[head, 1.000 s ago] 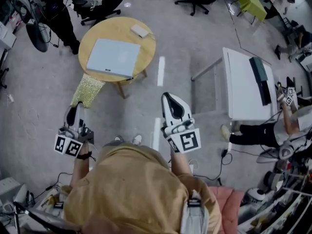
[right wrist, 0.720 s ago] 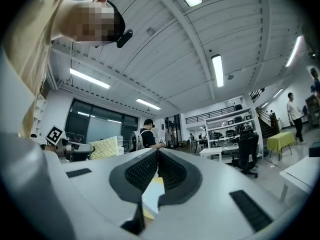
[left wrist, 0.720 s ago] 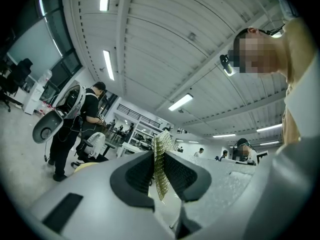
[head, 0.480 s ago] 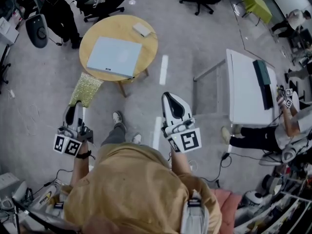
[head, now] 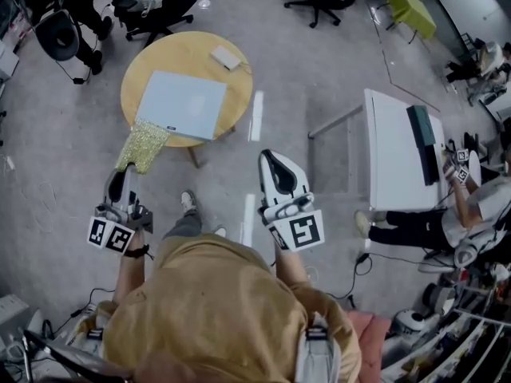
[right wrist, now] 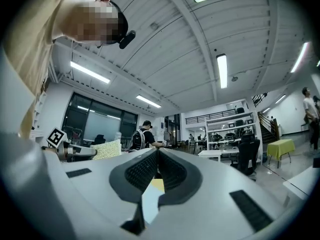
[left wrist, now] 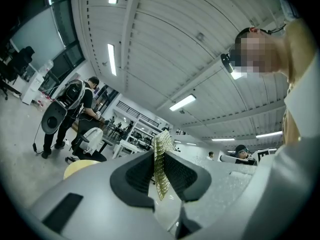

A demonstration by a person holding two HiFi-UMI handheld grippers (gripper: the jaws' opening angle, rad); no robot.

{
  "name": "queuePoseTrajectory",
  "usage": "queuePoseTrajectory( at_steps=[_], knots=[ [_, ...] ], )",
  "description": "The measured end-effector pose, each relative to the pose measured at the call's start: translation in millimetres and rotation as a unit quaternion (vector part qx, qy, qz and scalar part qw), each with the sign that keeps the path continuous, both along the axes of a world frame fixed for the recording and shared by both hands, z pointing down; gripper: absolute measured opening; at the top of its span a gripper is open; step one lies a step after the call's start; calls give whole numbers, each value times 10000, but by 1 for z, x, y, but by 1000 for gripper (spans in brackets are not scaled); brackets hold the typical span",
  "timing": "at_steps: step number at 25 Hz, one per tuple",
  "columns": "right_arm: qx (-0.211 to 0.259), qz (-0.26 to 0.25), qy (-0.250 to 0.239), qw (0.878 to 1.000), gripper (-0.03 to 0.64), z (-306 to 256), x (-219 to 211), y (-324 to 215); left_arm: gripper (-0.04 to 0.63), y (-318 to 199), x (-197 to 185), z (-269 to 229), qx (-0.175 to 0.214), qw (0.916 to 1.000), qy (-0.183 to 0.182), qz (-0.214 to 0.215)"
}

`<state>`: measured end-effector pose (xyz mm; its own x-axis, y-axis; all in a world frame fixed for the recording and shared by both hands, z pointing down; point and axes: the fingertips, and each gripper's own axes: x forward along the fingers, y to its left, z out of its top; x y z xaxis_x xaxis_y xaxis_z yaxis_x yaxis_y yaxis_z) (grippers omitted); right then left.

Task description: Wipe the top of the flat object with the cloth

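Cloth point(head: 142, 145) sits between the jaws of the left gripper point(head: 118, 183), reaching ahead to the near edge of the counter point(head: 174, 50). Flat object point(head: 182, 104) lies on the counter, ahead-left of the jaws of the right gripper point(head: 271, 161).

Two hand-held grippers, left point(head: 120, 179) and right point(head: 271, 158); one cloth point(head: 142, 146); one flat object point(head: 182, 104); one round table point(head: 164, 50).

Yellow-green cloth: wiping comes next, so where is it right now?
Head view, left side: the yellow-green textured cloth is pinched in the left hand-held gripper, and its far end lies by the near edge of the round wooden table.
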<state>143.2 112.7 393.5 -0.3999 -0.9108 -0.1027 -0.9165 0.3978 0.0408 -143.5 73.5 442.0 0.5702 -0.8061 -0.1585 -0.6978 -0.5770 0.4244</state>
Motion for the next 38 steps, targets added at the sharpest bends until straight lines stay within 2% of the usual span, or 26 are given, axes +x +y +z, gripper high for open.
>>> queuePoseTrajectory(
  at_steps=[9, 13, 16, 20, 24, 27, 31, 36, 38],
  knots=[
    [-44, -95, 20, 9999, 2, -2, -43, -82, 61, -84, -34, -1, -99, 9999, -67, 122],
    [95, 91, -138, 9998, 2, -25, -65, -116, 61, -126, -49, -16, -18, 9996, -68, 286],
    [80, 189, -74, 9998, 2, -29, -74, -136, 61, -152, -55, -21, 9, 9990, -49, 442],
    [152, 323, -95, 9993, 2, -34, -85, -155, 61, -176, -58, -16, -38, 9978, -39, 666],
    [26, 276, 163, 9995, 2, -22, -93, -165, 61, -193, -63, -14, -55, 9970, 8, 775],
    [78, 323, 90, 9994, 2, -27, -96, -175, 61, -203, -64, -9, -106, 9966, 53, 814],
    [110, 310, 137, 9994, 2, -23, -79, -188, 61, -214, -47, -2, -119, 9965, 119, 823],
    [185, 70, 94, 9998, 2, -13, -14, -199, 61, -212, 17, 3, -13, 9980, 140, 616],
    [272, -38, 82, 9996, 2, -24, -14, -207, 61, -212, 21, -5, 0, 9982, 104, 592]
  ],
)
